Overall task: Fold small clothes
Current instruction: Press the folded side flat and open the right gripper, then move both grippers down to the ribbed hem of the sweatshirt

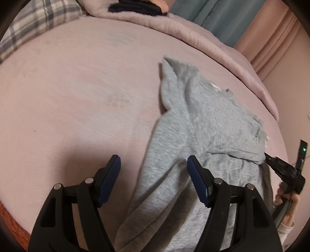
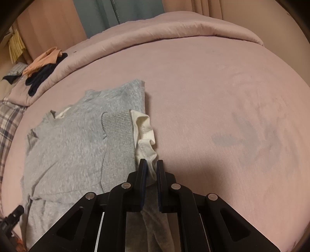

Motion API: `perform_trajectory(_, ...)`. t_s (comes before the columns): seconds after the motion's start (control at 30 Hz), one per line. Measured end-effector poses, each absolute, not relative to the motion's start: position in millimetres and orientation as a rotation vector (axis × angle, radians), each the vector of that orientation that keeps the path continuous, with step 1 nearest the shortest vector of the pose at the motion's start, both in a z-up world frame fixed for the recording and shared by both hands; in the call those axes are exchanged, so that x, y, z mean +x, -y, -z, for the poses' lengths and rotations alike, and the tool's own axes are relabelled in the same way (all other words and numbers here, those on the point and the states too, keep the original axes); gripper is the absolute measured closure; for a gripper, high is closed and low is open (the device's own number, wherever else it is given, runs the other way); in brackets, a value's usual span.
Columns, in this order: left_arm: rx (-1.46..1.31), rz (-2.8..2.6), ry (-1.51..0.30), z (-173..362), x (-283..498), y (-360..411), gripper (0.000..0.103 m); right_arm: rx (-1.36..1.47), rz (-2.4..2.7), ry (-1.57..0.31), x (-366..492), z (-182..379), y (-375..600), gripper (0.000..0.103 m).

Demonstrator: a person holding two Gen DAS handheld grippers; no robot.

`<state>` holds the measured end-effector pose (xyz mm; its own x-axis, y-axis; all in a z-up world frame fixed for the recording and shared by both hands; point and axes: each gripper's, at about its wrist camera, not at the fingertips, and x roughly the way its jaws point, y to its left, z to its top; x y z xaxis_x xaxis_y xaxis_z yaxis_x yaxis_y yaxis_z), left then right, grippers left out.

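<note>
A small grey fleece top (image 1: 205,124) lies on the pink bed (image 1: 77,93), partly folded over itself. In the right wrist view the grey top (image 2: 73,143) shows a ribbed cuff (image 2: 118,135) and a white lining (image 2: 145,133) at its right edge. My left gripper (image 1: 154,164) is open and empty, its jaws wide apart over the near part of the garment. My right gripper (image 2: 151,166) is shut on the white-lined edge of the grey top. It also shows at the right edge of the left wrist view (image 1: 275,162), pinching the garment's fold.
A rolled pink duvet (image 2: 174,33) runs along the far side of the bed. Dark and orange clothes (image 2: 42,69) lie piled on it at the left. A plaid pillow (image 1: 34,25) sits at the far left. Curtains (image 1: 222,17) hang behind the bed.
</note>
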<state>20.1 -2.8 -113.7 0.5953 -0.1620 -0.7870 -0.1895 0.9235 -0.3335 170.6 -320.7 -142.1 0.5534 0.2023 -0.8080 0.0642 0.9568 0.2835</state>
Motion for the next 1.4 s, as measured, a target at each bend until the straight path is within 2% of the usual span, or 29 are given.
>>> perform_trajectory(0.07, -0.398, -0.051, -0.902, 107.3, 15.8, -0.8, 0.031, 0.298, -0.083, -0.974, 166.3, 139.9, 322.1, 0.096)
perform_trajectory(0.13, -0.396, -0.053, -0.883, 101.7, 13.1, -3.2, 0.025, 0.298, -0.078, -0.959, 160.8, 136.5, 323.3, 0.092)
perform_trajectory(0.2, -0.394, -0.043, -0.871, 96.4, 10.3, -4.6, 0.023, 0.281, -0.061, -0.938, 154.4, 131.1, 323.6, 0.078)
perform_trajectory(0.33, -0.374, -0.028, -0.85, 85.9, 3.1, -3.3, 0.017, 0.274, -0.055, -0.894, 140.3, 119.6, 326.7, 0.059)
perform_trajectory(0.4, -0.364, -0.027, -0.835, 80.3, -0.6, -2.4, 0.013, 0.299, -0.079, -0.878, 132.3, 115.0, 328.7, 0.037)
perform_trajectory(0.43, -0.361, -0.025, -0.83, 78.6, -3.1, -2.6, 0.013, 0.314, -0.095, -0.866, 127.1, 112.3, 329.6, 0.034)
perform_trajectory(0.67, -0.353, 0.008, -0.814, 66.7, -16.6, -2.3, 0.005, 0.355, -0.156, -0.836, 99.0, 99.3, 328.1, 0.03)
perform_trajectory(0.87, -0.374, 0.0, -0.798, 62.3, -32.9, -7.8, 0.005, 0.394, -0.211, -0.819, 74.6, 88.7, 325.1, 0.027)
perform_trajectory(1.07, -0.377, 0.008, -0.806, 64.1, -52.8, -13.6, 0.004, 0.391, -0.263, -0.824, 50.5, 85.7, 319.7, 0.018)
perform_trajectory(1.4, -0.363, 0.027, -0.886, 89.8, -65.8, -19.6, 0.005, 0.396, -0.246, -0.899, 22.5, 103.4, 318.4, 0.017)
